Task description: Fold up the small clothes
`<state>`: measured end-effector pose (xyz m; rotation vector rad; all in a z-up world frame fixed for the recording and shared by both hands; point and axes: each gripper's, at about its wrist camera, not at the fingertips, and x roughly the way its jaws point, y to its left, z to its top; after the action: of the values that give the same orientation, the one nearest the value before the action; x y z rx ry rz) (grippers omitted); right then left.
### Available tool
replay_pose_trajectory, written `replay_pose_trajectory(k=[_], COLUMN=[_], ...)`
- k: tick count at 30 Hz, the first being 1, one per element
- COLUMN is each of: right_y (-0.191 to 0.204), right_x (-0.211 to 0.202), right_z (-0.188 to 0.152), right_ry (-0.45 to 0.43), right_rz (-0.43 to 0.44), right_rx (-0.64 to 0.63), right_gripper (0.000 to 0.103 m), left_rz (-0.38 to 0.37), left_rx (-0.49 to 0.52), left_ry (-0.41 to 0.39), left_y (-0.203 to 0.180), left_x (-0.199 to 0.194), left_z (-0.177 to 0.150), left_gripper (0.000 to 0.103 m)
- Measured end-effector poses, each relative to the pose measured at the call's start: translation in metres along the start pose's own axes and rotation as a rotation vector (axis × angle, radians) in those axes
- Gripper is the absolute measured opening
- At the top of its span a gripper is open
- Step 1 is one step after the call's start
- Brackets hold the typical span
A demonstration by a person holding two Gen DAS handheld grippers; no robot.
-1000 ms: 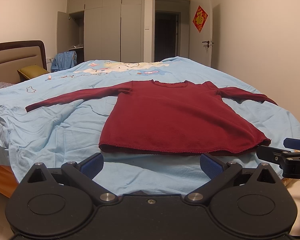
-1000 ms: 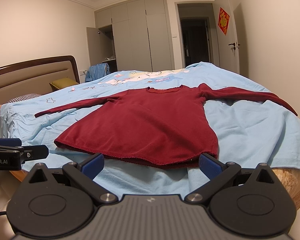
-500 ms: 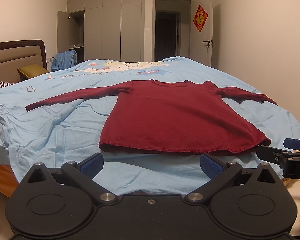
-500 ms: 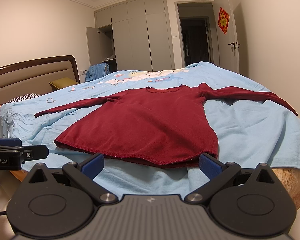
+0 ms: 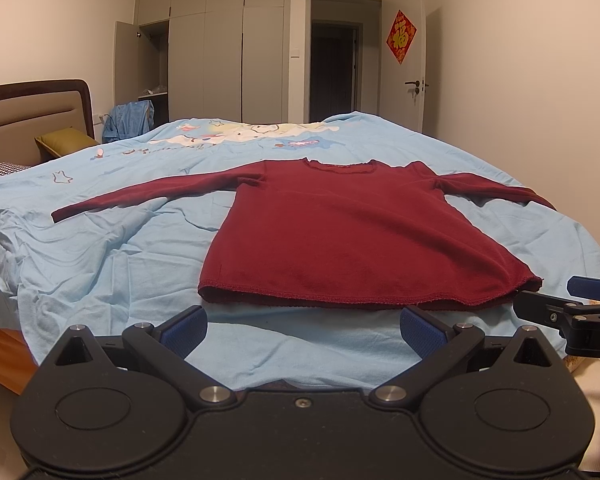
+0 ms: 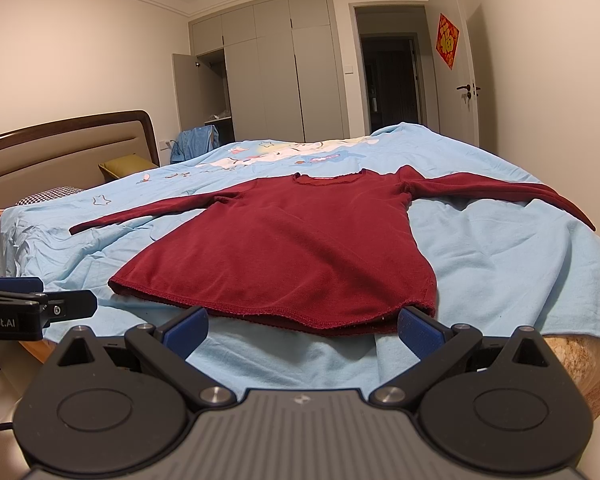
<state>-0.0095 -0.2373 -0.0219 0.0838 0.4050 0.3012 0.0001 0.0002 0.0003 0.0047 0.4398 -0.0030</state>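
My left tongs (image 5: 303, 326) and right tongs (image 6: 302, 325), both spread and empty, hover just short of the hem of the sweater (image 5: 352, 236), spread flat on the bed (image 5: 100, 256) for folding.

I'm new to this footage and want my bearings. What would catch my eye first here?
A dark red long-sleeved top lies flat on the light blue bedsheet, sleeves spread wide, hem nearest the cameras. Both claws, left and right, sit open just short of that hem, touching nothing. On the open white door hangs a red paper ornament.
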Motion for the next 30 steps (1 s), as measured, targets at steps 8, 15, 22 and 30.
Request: replay_pose_trajectory(k=[8, 15, 22, 30], right_y=[0.0, -0.001, 0.0, -0.003], right_x=[0.0, 0.001, 0.001, 0.007], right_z=[0.0, 0.0, 0.0, -0.001], right_ry=[0.001, 0.002, 0.008, 0.043], right_rz=[0.0, 0.0, -0.003, -0.018], right_rx=[0.0, 0.002, 0.002, 0.009], right_gripper=[0.103, 0.103, 0.103, 0.103], left_rz=[0.001, 0.001, 0.003, 0.017], left_rx=[-0.001, -0.001, -0.004, -0.063], left_ry=[0.001, 0.002, 0.006, 0.059], left_y=[0.003, 0.002, 0.0, 0.015], left_x=[0.001, 0.002, 0.002, 0.014], left_z=[0.0, 0.0, -0.006, -0.001], left_gripper=[0.102, 0.102, 0.102, 0.102])
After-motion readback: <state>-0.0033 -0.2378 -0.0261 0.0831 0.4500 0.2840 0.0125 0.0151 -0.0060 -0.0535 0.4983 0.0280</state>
